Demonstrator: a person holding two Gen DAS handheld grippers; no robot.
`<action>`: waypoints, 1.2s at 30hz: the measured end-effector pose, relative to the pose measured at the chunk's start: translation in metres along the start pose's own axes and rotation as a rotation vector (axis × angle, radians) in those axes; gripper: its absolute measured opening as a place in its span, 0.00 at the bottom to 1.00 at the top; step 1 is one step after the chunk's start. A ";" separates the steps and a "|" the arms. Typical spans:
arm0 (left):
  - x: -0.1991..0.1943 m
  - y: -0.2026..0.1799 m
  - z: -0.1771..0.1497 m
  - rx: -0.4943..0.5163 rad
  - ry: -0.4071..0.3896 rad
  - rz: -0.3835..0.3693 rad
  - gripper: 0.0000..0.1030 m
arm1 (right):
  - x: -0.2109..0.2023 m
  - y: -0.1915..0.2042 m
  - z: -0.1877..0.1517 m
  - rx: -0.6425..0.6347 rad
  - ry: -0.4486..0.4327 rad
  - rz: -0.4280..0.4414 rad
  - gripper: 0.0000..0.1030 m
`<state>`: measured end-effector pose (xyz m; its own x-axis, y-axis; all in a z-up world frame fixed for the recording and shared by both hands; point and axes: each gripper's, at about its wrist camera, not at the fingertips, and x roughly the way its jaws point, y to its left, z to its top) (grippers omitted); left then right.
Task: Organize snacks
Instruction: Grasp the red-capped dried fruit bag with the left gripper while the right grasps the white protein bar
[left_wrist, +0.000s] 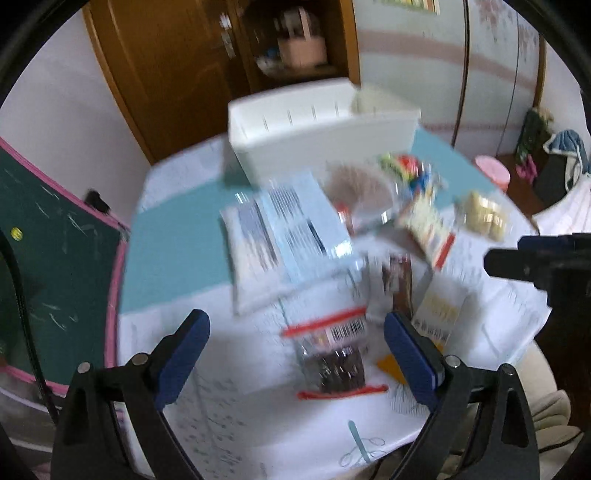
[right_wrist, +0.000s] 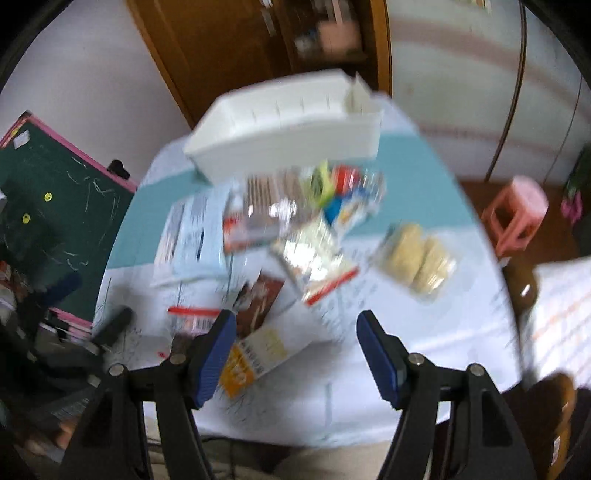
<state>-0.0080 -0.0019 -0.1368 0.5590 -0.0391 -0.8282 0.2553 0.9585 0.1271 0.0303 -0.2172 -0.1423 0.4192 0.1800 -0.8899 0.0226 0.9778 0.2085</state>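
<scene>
**Snacks spread below two empty hand-held grippers**

Wooden door (left_wrist: 166, 74) and pale wall back your counter (left_wrist: 177, 243), which wears a white and teal cover. Both views are blurred.

Your white bin (left_wrist: 317, 140) stands at twelve o'clock on the counter, its inside hidden from here. Just in front of it the snacks lie loose in a heap: pale blue packets (left_wrist: 295, 221) at ten o'clock of the heap, a colourful bag (left_wrist: 406, 173) at one o'clock, a clear bag of pale biscuits (left_wrist: 484, 218) apart at three o'clock, and a dark snack bag with red strips (left_wrist: 332, 362) at six o'clock.

Your left hand-held gripper (left_wrist: 295, 358) stands wide, nothing between its blue pads; the dark bag lies on the counter below the gap. Your right hand-held gripper (right_wrist: 295, 354) stands partly apart and holds nothing, with an orange-and-white packet (right_wrist: 255, 354) beneath its left finger.
</scene>
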 end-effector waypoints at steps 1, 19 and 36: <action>0.008 -0.001 -0.003 -0.008 0.027 -0.014 0.92 | 0.008 0.000 -0.002 0.013 0.022 0.002 0.66; 0.074 0.013 -0.042 -0.192 0.232 -0.154 0.76 | 0.095 0.040 -0.019 0.038 0.197 -0.070 0.64; 0.078 0.021 -0.037 -0.215 0.266 -0.187 0.67 | 0.082 0.031 -0.024 -0.120 0.134 -0.160 0.39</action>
<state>0.0114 0.0254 -0.2187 0.2869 -0.1708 -0.9426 0.1463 0.9802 -0.1331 0.0432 -0.1694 -0.2187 0.2943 0.0269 -0.9553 -0.0324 0.9993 0.0182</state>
